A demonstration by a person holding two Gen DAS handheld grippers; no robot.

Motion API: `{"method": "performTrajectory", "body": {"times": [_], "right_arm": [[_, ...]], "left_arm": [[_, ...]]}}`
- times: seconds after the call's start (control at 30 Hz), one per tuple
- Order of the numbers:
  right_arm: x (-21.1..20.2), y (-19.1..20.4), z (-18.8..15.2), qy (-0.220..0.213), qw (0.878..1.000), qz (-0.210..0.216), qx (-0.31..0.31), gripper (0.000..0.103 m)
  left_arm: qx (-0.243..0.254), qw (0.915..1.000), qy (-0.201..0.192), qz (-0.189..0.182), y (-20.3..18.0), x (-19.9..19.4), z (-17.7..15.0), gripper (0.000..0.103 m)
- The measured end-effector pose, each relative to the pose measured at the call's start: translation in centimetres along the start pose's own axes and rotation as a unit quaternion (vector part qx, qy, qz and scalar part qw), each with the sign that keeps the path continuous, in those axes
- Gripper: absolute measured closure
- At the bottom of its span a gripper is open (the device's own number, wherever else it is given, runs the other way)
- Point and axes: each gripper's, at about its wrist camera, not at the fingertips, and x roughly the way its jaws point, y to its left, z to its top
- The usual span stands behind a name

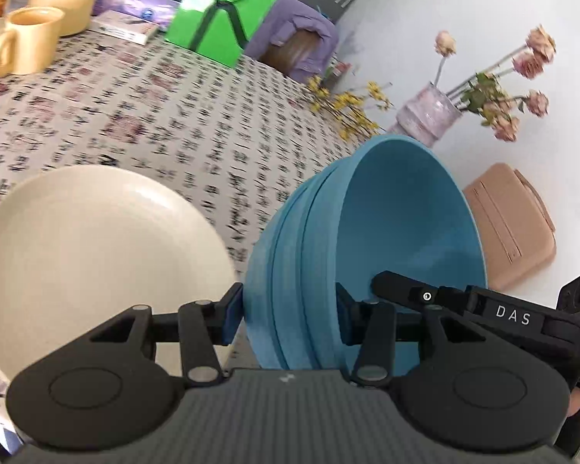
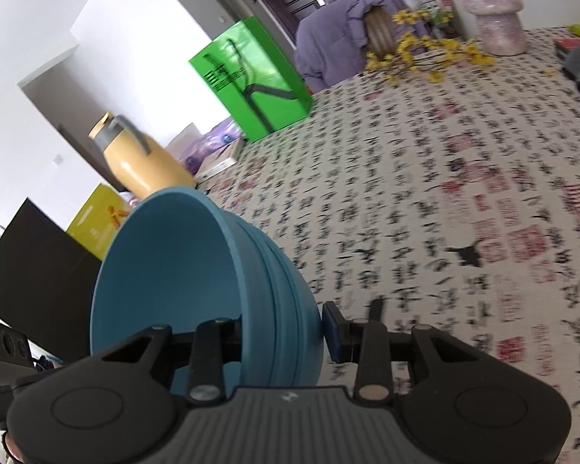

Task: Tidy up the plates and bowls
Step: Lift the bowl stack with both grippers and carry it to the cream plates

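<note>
A stack of blue bowls (image 1: 367, 239) is held between both grippers above the table. My left gripper (image 1: 288, 315) is shut on the near rim of the stack, one pad outside and one inside. My right gripper (image 2: 286, 334) grips the opposite rim of the same blue bowls (image 2: 197, 270); its right pad stands slightly off the outer wall. The right gripper's finger also shows inside the bowl in the left wrist view (image 1: 402, 290). A cream plate (image 1: 92, 259) lies on the table to the left of the bowls.
The table has a patterned cloth (image 2: 425, 201). On it stand a cream mug (image 1: 27, 40), a yellow jug (image 2: 143, 158), a green box (image 2: 251, 77), a pink vase with dried flowers (image 1: 429, 114), yellow flowers (image 2: 425, 50) and a tan lidded box (image 1: 510, 232).
</note>
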Motion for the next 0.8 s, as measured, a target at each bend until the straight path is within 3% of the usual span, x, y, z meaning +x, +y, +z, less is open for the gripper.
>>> {"method": "performTrajectory", "body": {"times": [0.8], "right_arm": [[7.0, 8.3, -1.2, 0.051, 0.998, 0.031, -0.029, 0.069]], "left_arm": [[-0.053, 0.9976, -0.021, 0.04, 8.9, -4.7, 1.5, 0.056]]}}
